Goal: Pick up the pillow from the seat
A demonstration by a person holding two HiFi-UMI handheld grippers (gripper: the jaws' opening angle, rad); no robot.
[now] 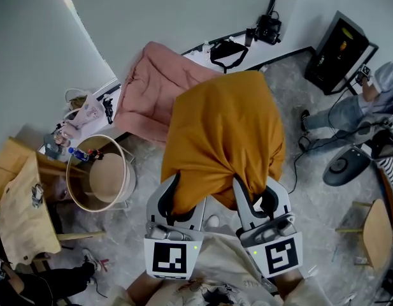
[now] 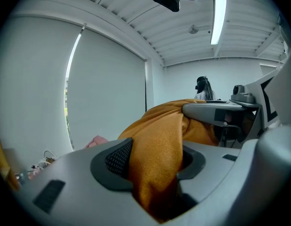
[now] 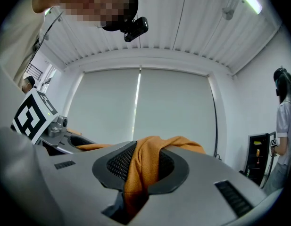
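A mustard-orange pillow [image 1: 225,139] hangs in the air in front of me, held by its two near corners. My left gripper [image 1: 183,203] is shut on the left corner, and a thick bunch of the pillow's fabric [image 2: 157,161] fills the space between its pads. My right gripper [image 1: 250,199] is shut on the right corner, with a thinner fold of the pillow [image 3: 140,171] pinched between its pads. The seat is hidden behind the pillow.
A pink padded cushion [image 1: 155,91] lies against the wall behind the pillow. A round basket [image 1: 100,174] and a wooden table [image 1: 21,203] stand at the left. A person [image 1: 368,104] sits at the right near a black case [image 1: 339,50] and a wooden stool [image 1: 378,234].
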